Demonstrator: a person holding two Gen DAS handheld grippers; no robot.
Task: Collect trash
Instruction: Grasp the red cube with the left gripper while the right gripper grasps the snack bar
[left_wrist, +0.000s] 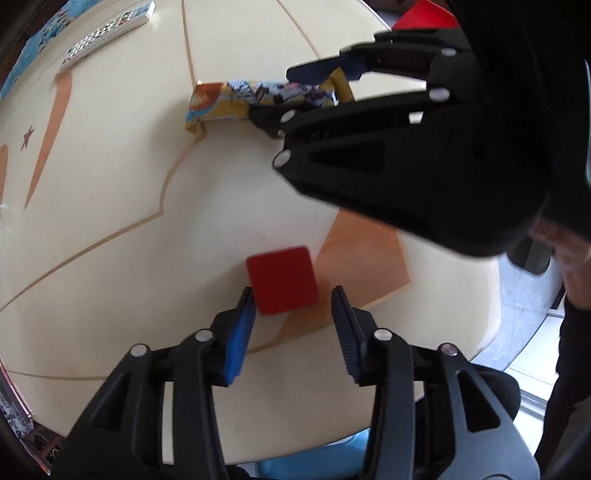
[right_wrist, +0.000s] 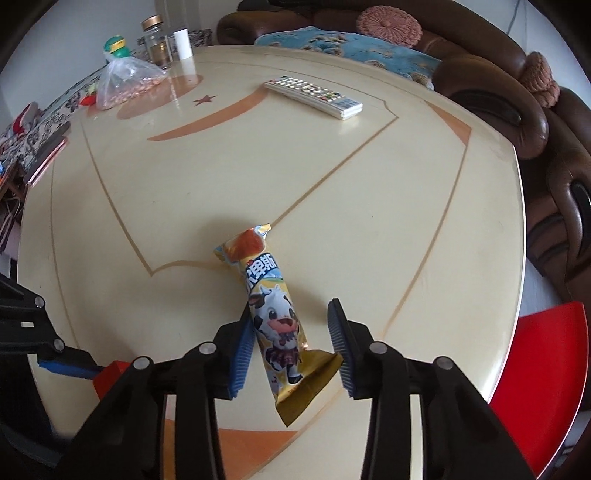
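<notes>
A yellow snack wrapper with a cartoon cow (right_wrist: 275, 317) lies on the cream round table (right_wrist: 332, 184). My right gripper (right_wrist: 291, 321) is open with the wrapper between its fingers; the left pad touches it. In the left wrist view the wrapper (left_wrist: 236, 101) lies far across the table with the right gripper (left_wrist: 291, 92) around its end. A red square block (left_wrist: 282, 280) lies on the table just ahead of my open left gripper (left_wrist: 293, 299), at its fingertips. The block also shows in the right wrist view (right_wrist: 109, 378).
A white remote control (right_wrist: 314, 94) lies at the far side of the table. A plastic bag of snacks (right_wrist: 125, 83), jars and a white cup (right_wrist: 183, 44) stand at the far left. A brown sofa (right_wrist: 498, 74) runs behind. A red stool (right_wrist: 546, 369) stands at the right.
</notes>
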